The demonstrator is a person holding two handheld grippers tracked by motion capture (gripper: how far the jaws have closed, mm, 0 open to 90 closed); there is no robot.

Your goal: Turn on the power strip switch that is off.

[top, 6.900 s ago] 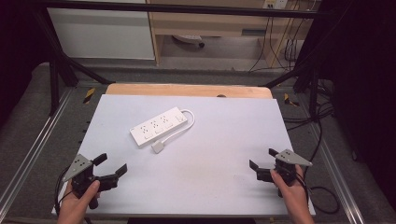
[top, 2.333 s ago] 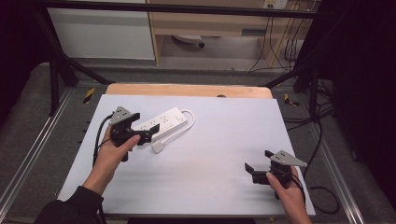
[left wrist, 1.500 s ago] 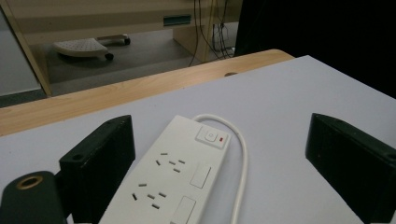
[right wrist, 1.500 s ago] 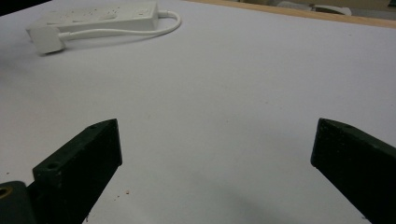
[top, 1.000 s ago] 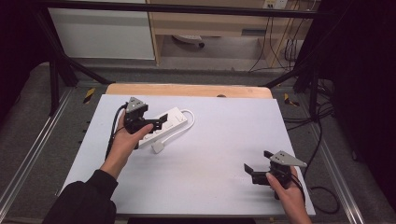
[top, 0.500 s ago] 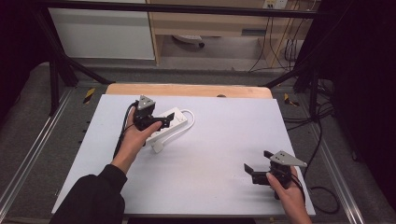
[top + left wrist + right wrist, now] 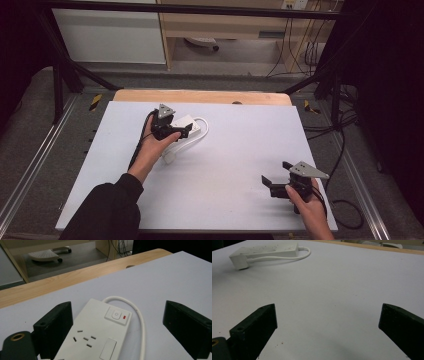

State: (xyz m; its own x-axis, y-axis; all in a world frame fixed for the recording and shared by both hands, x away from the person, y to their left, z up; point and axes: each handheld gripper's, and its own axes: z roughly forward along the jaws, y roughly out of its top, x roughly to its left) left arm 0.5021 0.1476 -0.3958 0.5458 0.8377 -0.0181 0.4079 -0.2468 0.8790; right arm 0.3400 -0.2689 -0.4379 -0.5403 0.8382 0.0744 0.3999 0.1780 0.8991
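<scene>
A white power strip (image 7: 190, 121) lies at the back left of the white table top (image 7: 235, 145), its cord (image 7: 204, 126) looping round to a plug (image 7: 169, 158) in front of it. My left gripper (image 7: 185, 129) hovers open over the strip. In the left gripper view the strip (image 7: 100, 337) lies between the two spread jaws of that gripper (image 7: 120, 326), with its power button (image 7: 116, 315) facing up. My right gripper (image 7: 276, 173) stands open near the front right, nothing between its jaws. The right gripper view has the strip (image 7: 267, 251) far off beyond the open gripper (image 7: 328, 330).
A wooden strip (image 7: 200, 96) runs along the table's back edge. Metal frame rails (image 7: 35, 165) flank both sides. Cables (image 7: 345, 145) hang off the right side. A cabinet and shelf stand on the floor behind.
My left hand has come from the front left corner to the power strip, sliding further back and right along it in the last second. The right gripper has barely shifted.
</scene>
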